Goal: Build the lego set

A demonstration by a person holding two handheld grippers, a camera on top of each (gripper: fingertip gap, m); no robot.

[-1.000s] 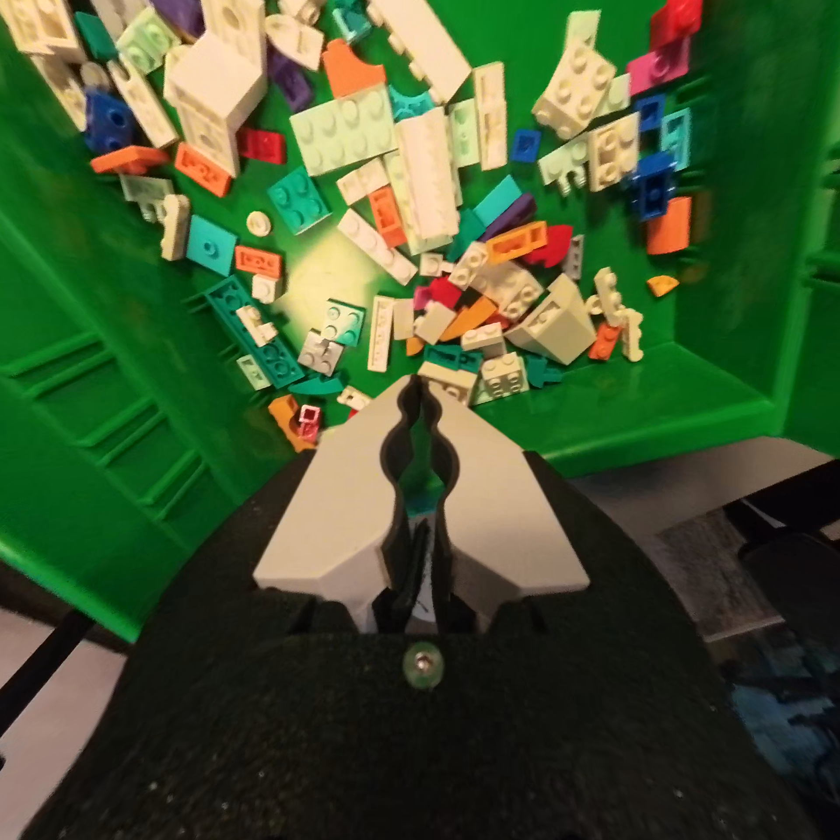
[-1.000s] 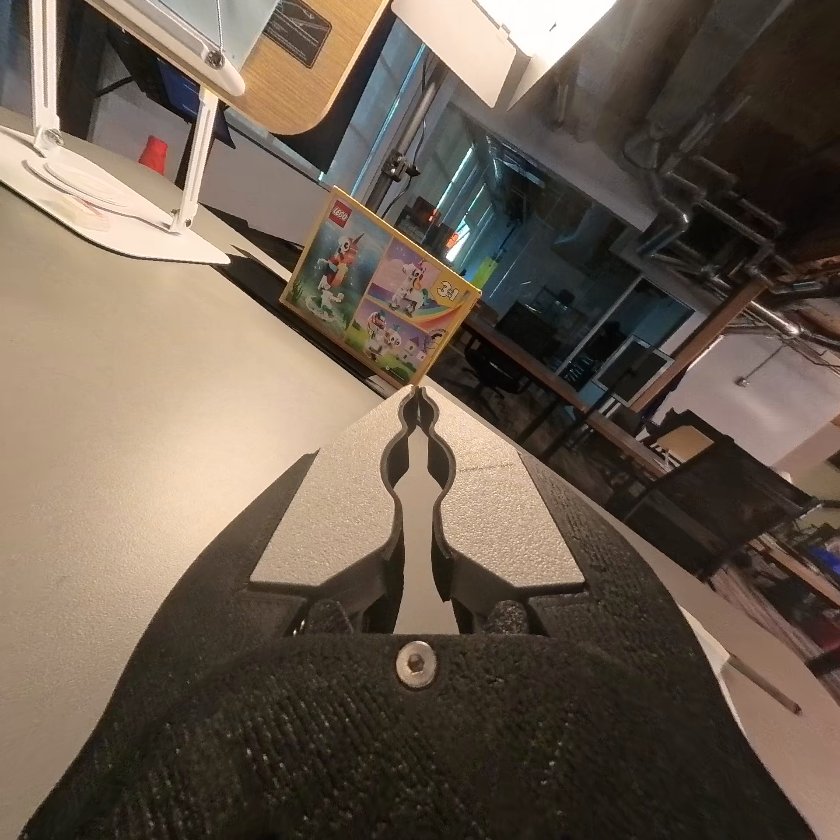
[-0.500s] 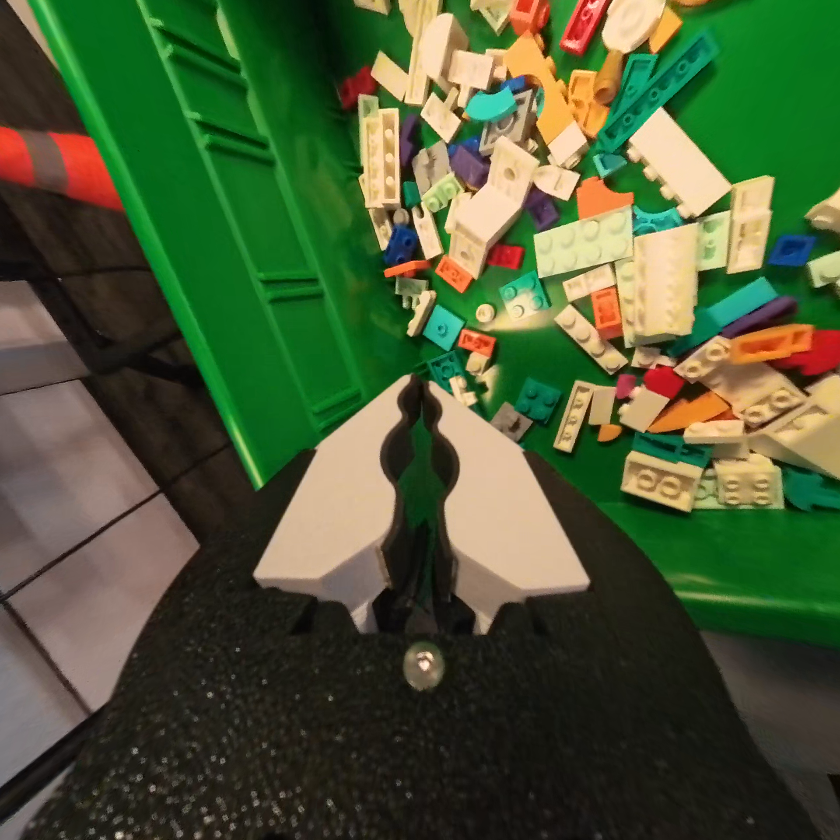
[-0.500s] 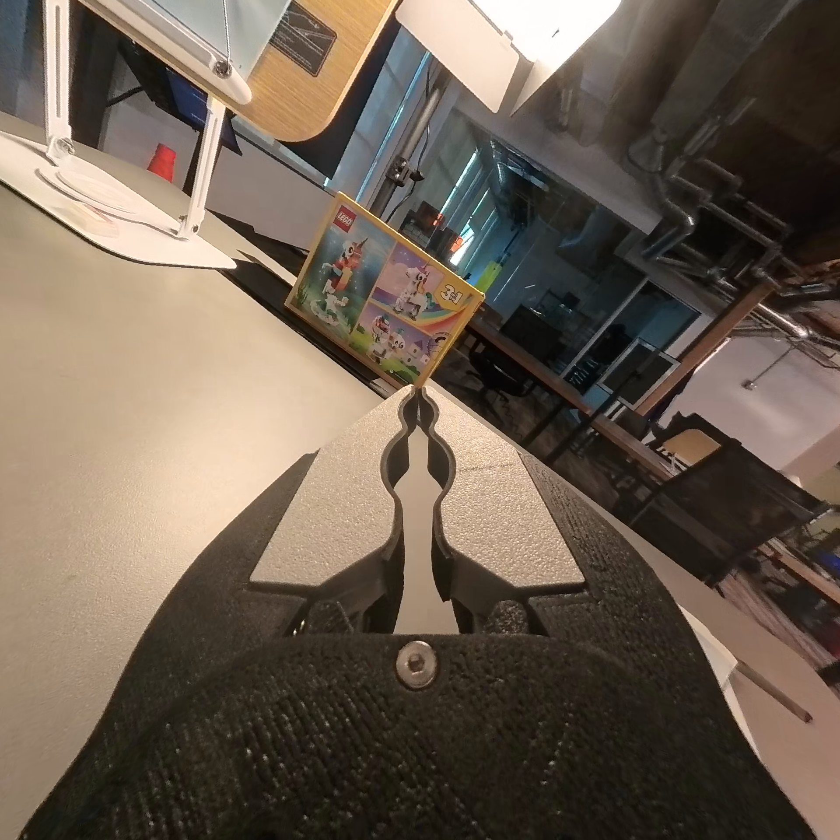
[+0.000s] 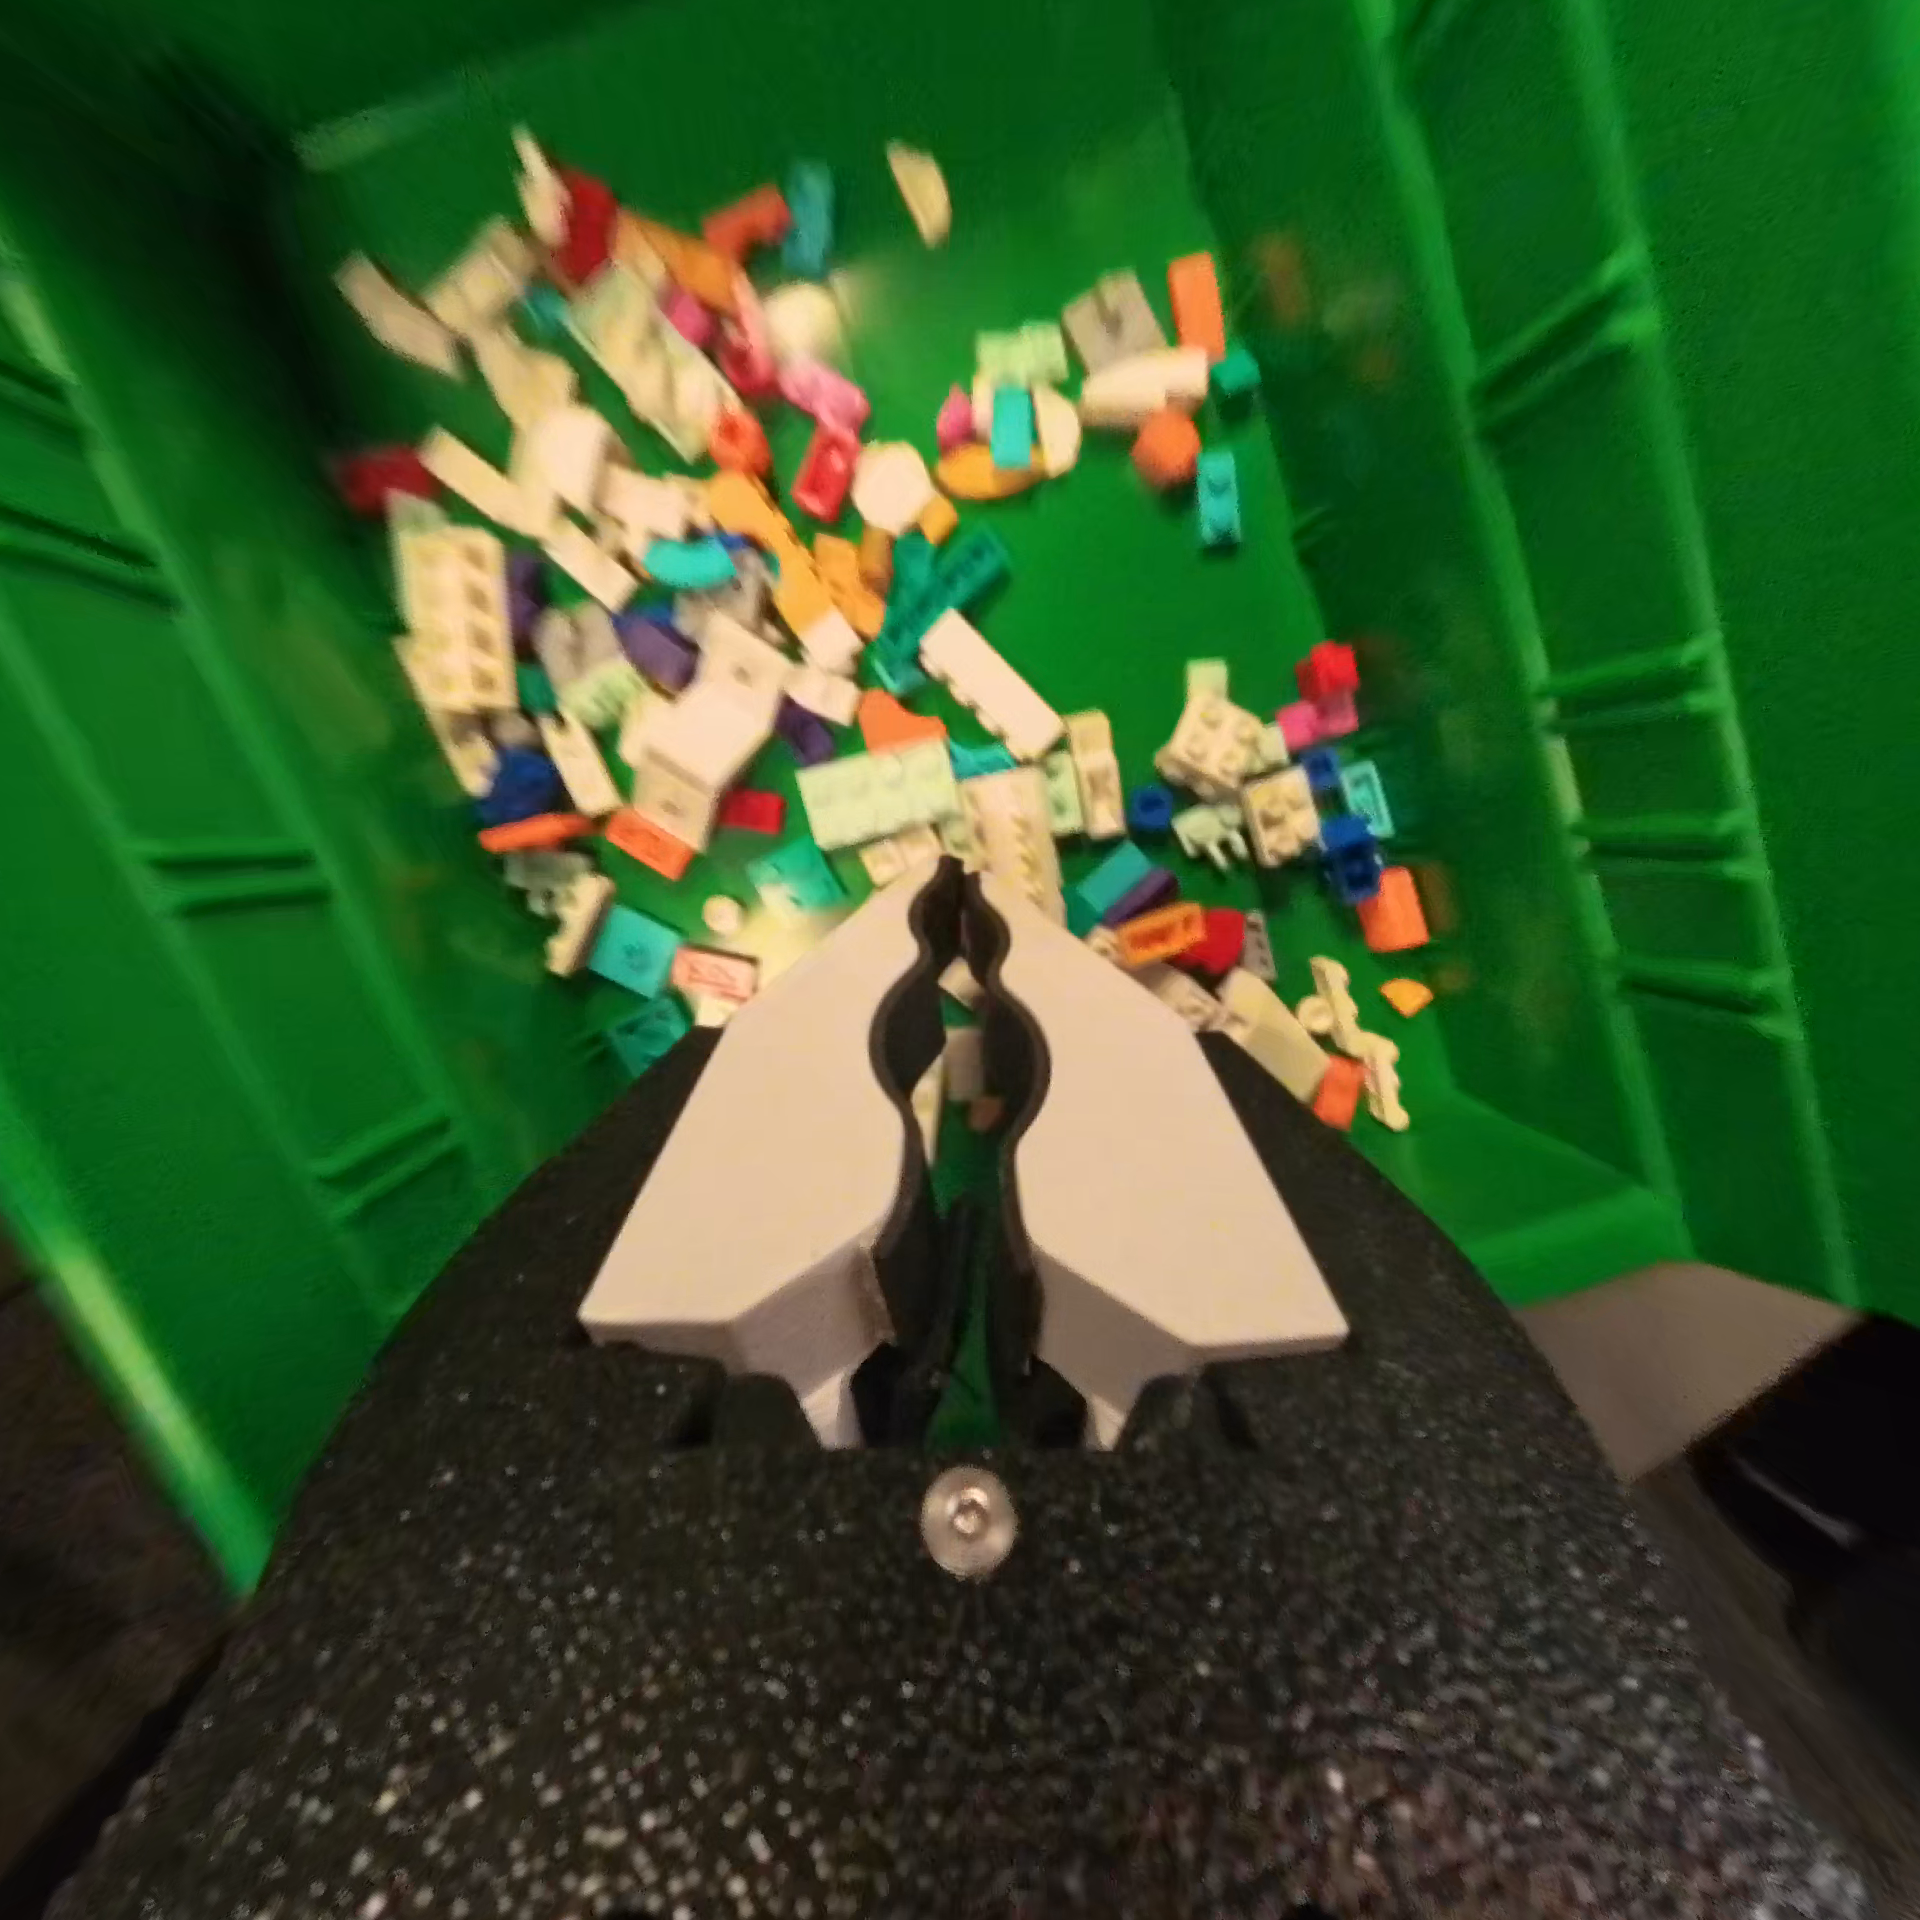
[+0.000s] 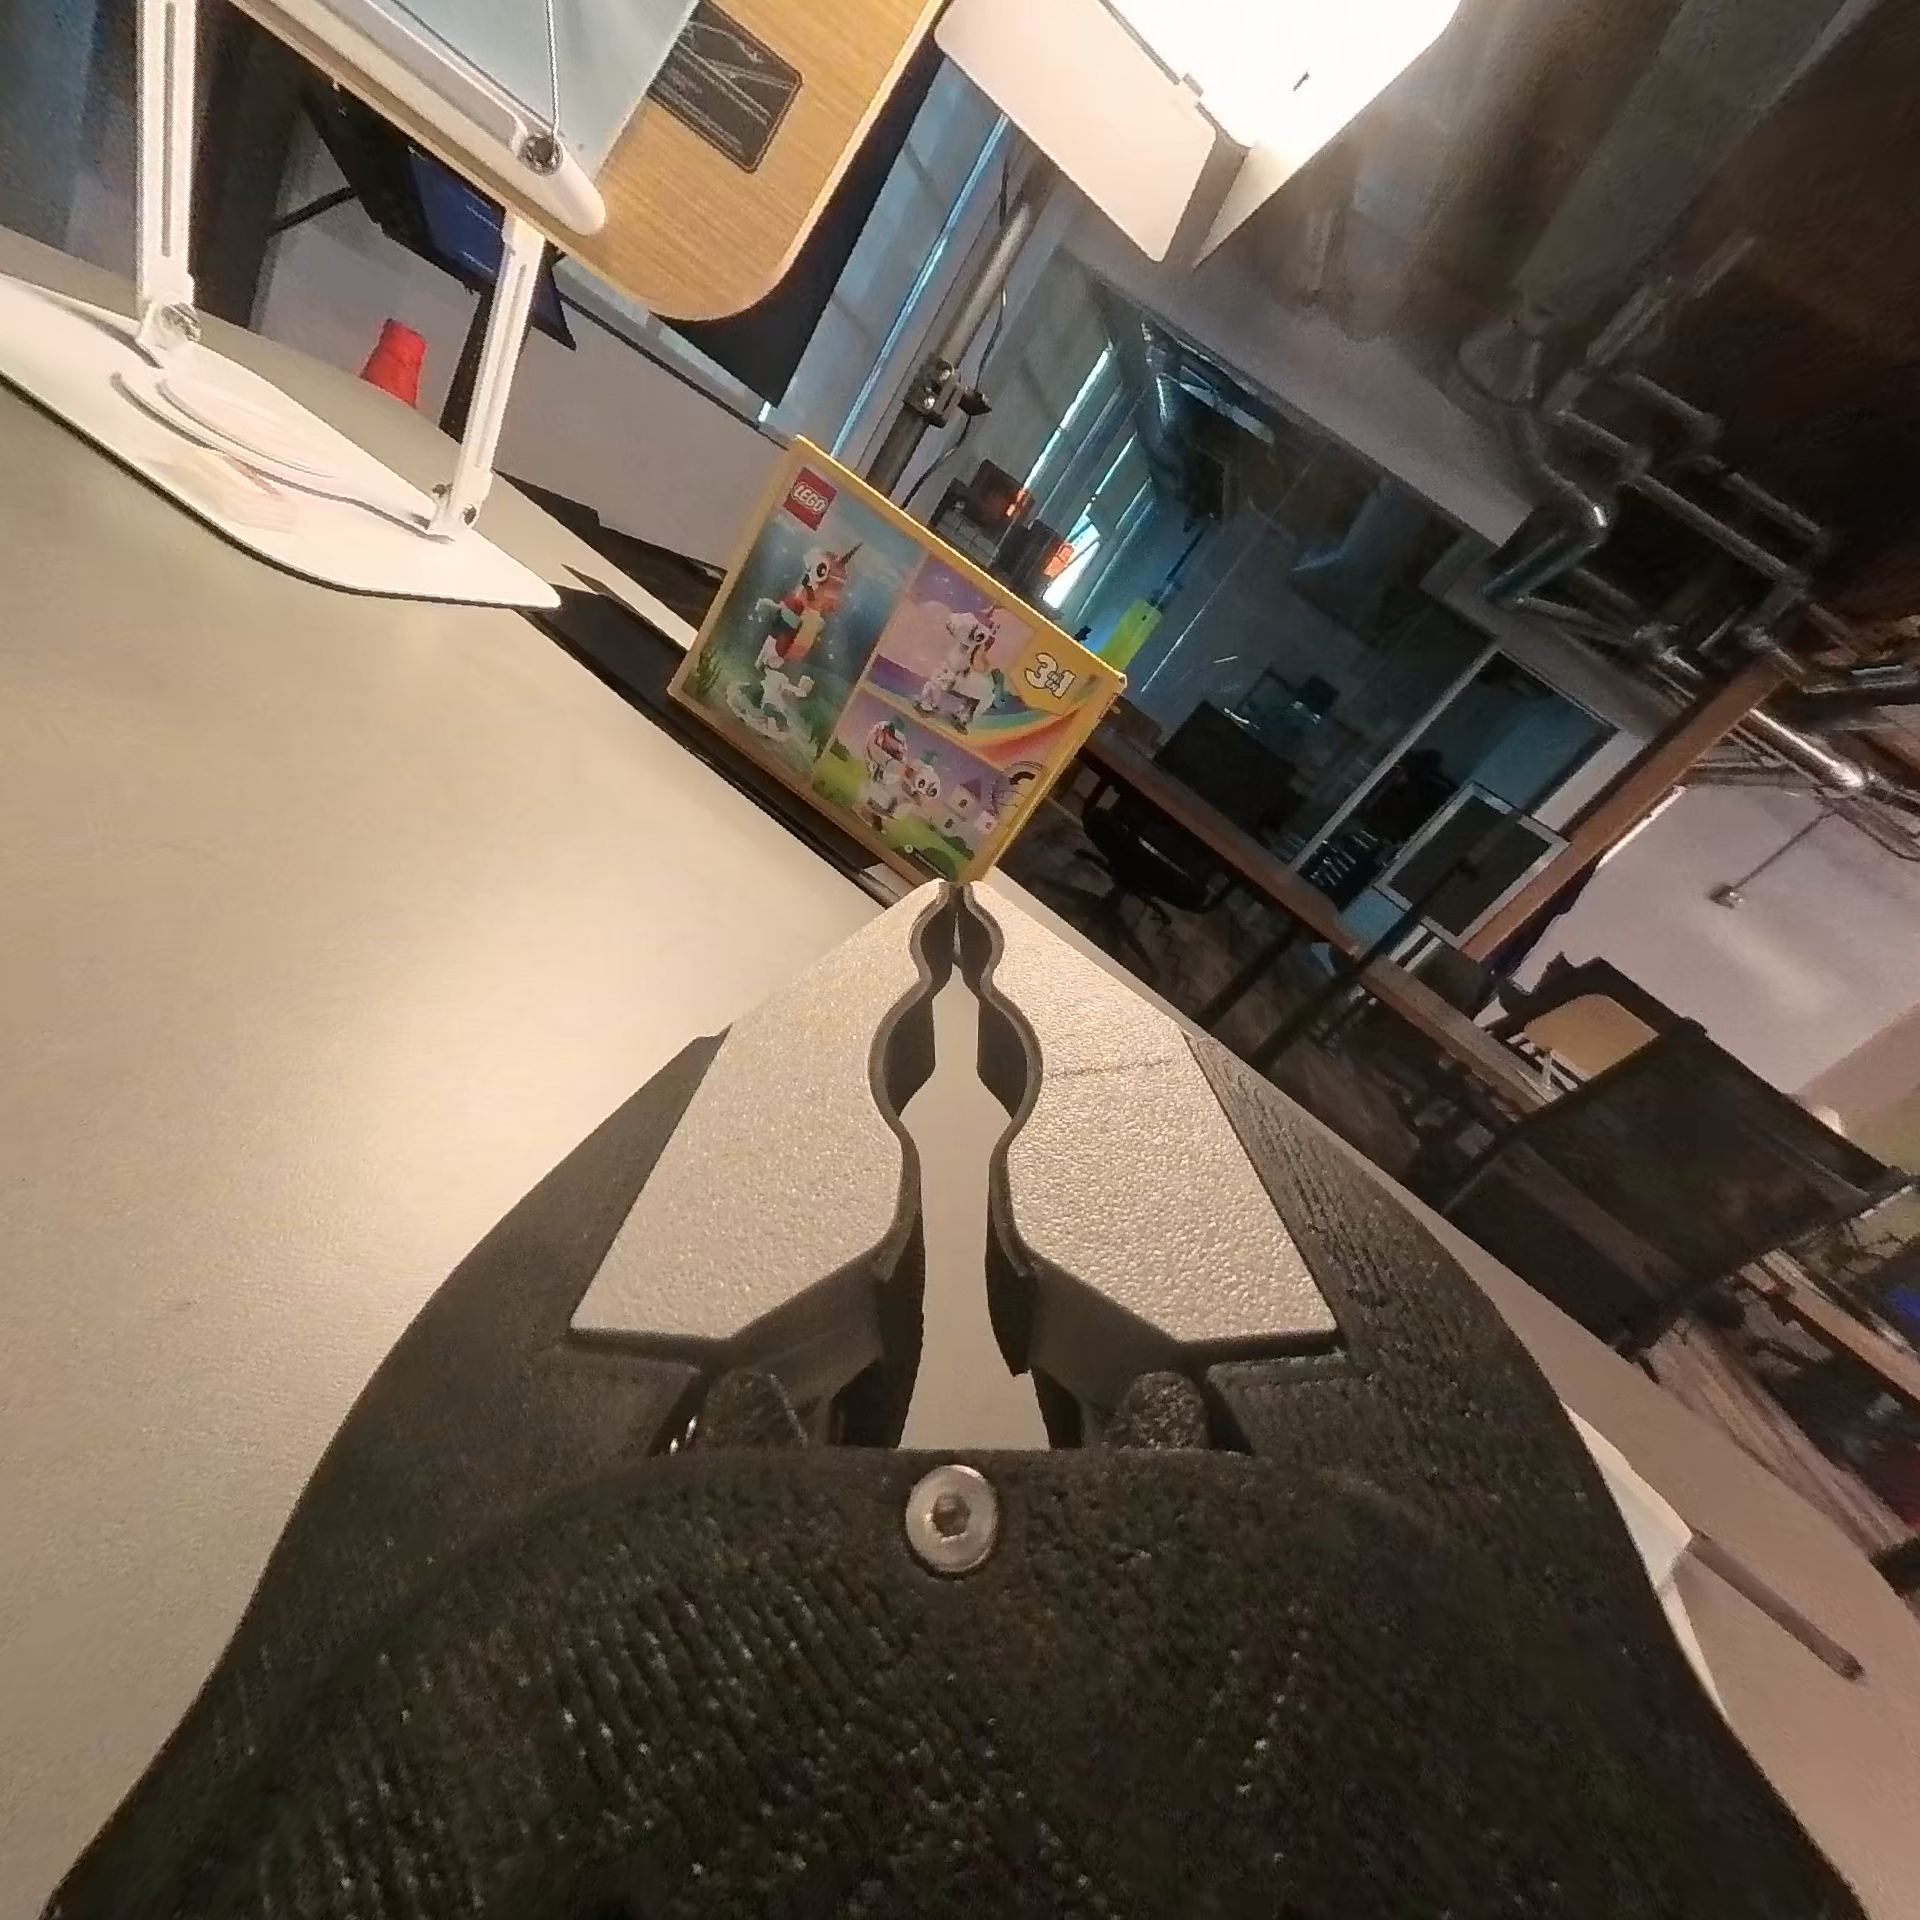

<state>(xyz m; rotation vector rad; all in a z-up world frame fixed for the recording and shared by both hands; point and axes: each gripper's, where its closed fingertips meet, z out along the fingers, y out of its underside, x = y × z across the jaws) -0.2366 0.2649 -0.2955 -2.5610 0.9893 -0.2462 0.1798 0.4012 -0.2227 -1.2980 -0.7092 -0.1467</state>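
left wrist view: left gripper (image 5: pixel 958 883), tips together on nothing, points into a ribbed green plastic bin (image 5: pixel 260 831) of blurred studded bricks (image 5: pixel 727 644). right gripper (image 6: pixel 956 891), tips together, rests on a smooth grey table (image 6: pixel 312 831); far off stands a cardboard box (image 6: pixel 894 665).

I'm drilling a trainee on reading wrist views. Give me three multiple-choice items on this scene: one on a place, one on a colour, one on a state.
1. Where do the loose bricks lie?
A. In the bin
B. On the table
C. In the box

2. What colour is the bin?
A. Blue
B. Green
C. Grey

3. How does the right gripper stand?
A. Wide open
B. Shut on a brick
C. Shut, holding nothing

Answers:
1 A: the left wrist view shows the bricks scattered on the bin's floor, beyond the left gripper.
2 B: its walls and floor are bright green.
3 C: its tips meet with nothing between them, over the bare table, with the box standing beyond.
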